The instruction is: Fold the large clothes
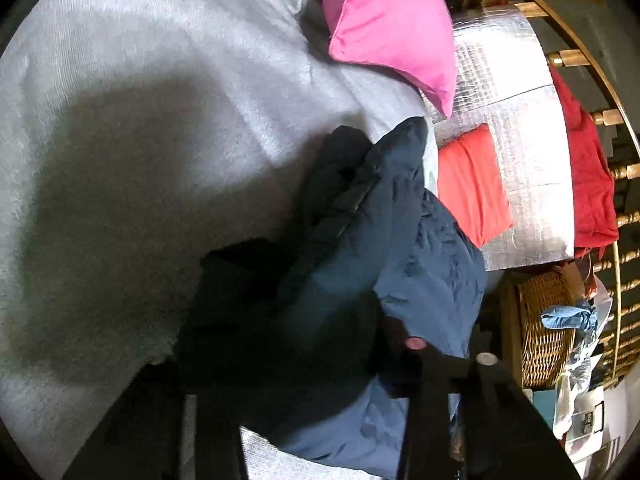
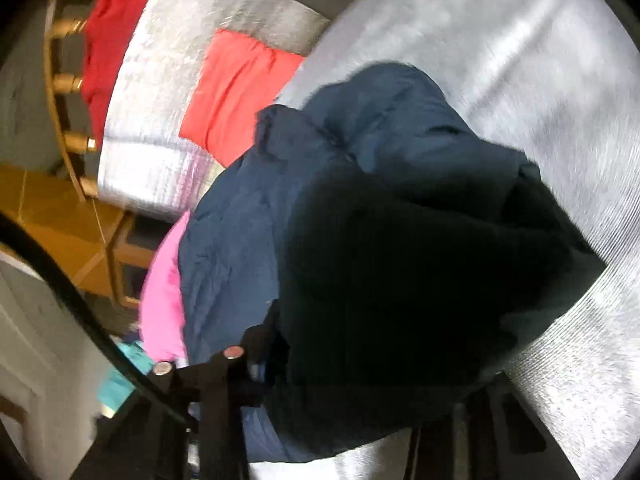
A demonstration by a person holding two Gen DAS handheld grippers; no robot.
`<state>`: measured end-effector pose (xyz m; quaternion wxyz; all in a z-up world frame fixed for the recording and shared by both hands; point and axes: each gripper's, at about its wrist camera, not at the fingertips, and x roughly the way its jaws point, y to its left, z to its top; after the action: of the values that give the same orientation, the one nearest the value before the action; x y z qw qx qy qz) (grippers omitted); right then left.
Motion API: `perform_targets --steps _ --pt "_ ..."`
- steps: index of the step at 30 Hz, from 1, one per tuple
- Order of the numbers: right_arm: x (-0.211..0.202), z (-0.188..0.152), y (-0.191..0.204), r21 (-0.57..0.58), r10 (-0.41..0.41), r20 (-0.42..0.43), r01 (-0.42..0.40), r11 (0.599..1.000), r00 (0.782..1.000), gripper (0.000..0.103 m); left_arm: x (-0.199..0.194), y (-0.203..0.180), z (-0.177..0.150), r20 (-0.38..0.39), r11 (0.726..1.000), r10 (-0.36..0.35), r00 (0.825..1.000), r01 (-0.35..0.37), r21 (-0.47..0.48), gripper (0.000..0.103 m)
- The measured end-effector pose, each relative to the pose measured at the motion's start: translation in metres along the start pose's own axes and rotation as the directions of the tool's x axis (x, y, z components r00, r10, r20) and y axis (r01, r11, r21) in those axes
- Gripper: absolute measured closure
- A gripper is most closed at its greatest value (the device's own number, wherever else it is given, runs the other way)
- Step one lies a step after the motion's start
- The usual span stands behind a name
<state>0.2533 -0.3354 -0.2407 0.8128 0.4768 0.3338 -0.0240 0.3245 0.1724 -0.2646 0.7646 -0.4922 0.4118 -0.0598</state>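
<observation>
A dark navy garment hangs bunched in front of the left wrist camera, above a pale grey bed cover. My left gripper is shut on the navy garment; cloth hides its fingertips. In the right wrist view the same navy garment fills the middle, draped over my right gripper, which is shut on it. The right view is blurred by motion. The grey cover lies behind the garment.
A pink pillow and an orange-red cloth lie on a silver quilted sheet. A red garment hangs on the wooden bed rail. A wicker basket stands beside the bed.
</observation>
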Motion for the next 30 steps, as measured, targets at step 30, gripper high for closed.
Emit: perform_targets --steps 30 --pt "-0.092 -0.078 -0.031 -0.031 0.002 -0.293 -0.012 0.999 0.956 0.051 -0.102 0.040 -0.042 -0.176 0.982 0.185 0.967 -0.174 0.074 0.043"
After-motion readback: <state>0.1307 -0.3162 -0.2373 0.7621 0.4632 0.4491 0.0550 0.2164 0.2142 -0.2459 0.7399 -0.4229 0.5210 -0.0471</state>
